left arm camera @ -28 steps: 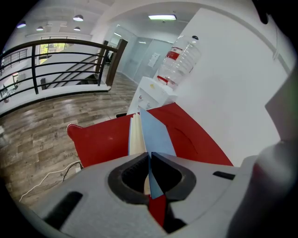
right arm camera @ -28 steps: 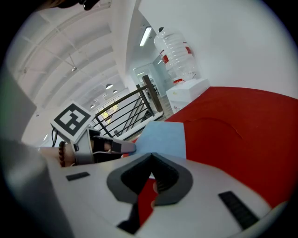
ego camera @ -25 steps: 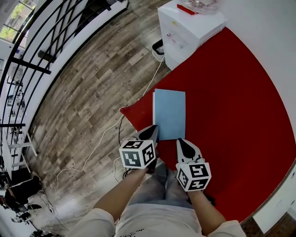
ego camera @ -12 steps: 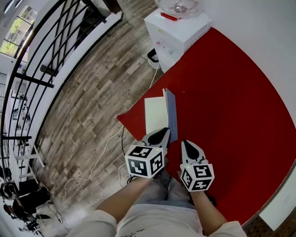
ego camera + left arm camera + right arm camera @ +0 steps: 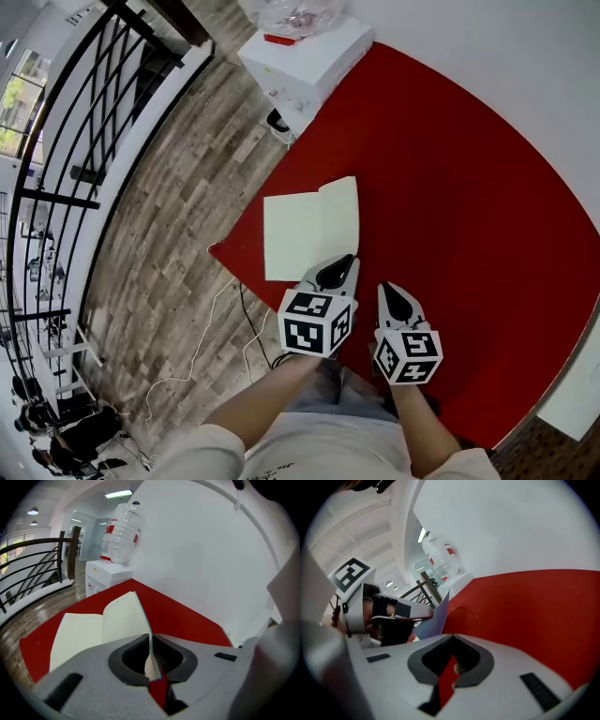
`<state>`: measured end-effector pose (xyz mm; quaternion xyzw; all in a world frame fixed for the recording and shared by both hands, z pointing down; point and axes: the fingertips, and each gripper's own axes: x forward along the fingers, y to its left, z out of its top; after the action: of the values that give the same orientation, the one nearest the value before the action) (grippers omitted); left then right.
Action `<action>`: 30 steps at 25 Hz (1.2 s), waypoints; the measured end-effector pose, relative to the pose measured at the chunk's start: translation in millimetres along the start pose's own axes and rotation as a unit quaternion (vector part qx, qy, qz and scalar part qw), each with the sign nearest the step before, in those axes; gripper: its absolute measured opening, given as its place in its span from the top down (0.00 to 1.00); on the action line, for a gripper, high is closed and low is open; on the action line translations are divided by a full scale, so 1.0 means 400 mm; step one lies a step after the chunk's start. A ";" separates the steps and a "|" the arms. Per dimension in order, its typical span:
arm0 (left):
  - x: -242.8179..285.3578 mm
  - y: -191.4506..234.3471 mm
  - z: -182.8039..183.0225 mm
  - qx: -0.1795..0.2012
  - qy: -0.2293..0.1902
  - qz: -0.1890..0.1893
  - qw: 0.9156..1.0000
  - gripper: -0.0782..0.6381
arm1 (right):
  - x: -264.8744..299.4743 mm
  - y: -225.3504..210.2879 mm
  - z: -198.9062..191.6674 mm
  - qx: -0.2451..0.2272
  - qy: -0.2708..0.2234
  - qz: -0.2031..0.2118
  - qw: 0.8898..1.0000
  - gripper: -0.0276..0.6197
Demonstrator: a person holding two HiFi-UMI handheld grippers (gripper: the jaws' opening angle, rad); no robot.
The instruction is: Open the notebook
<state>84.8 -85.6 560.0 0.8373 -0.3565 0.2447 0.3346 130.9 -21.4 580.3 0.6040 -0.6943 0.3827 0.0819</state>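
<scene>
Head view: the notebook (image 5: pixel 300 230) lies near the left corner of the red bench (image 5: pixel 459 187), cream pages facing up. Its left part rests flat. Its right leaf is lifted at the near edge, where I see the left gripper (image 5: pixel 345 262) meeting it. The right gripper (image 5: pixel 392 292) hangs just beside the left one, over bare red surface and apart from the notebook.

Left gripper view: I read the fingers (image 5: pixel 126 656) as clamped on the near edge of the raised leaf, which is blue on its outer face and cream on its inner one. The leaf stands tilted between them, and the flat page (image 5: pixel 77 637) spreads out to its left.

Right gripper view: I see the fingers (image 5: pixel 468 665) standing a narrow slit apart. Only the red bench shows through the slit, and nothing is held. To the left, the blue outer face of the leaf (image 5: pixel 439 615) rises beside the left gripper.

Background: a white cabinet (image 5: pixel 305 58) stands beyond the bench, with a clear water bottle (image 5: pixel 124 531) on top. A wooden floor (image 5: pixel 169 234) and a black railing (image 5: pixel 70 141) lie to the left.
</scene>
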 end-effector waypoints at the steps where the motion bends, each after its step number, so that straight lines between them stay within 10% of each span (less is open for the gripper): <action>1: 0.017 -0.016 -0.011 0.006 0.006 0.000 1.000 0.85 | -0.009 -0.021 0.001 0.004 -0.001 -0.006 1.000 0.95; 30: 0.250 -0.044 -0.215 0.086 0.094 0.051 0.991 0.84 | -0.053 -0.199 -0.063 0.038 0.002 -0.064 0.997 0.95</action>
<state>146.2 -56.4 674.5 0.8170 -0.3430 0.3688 0.2807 199.4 12.7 619.8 0.6488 -0.6392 0.4042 0.0846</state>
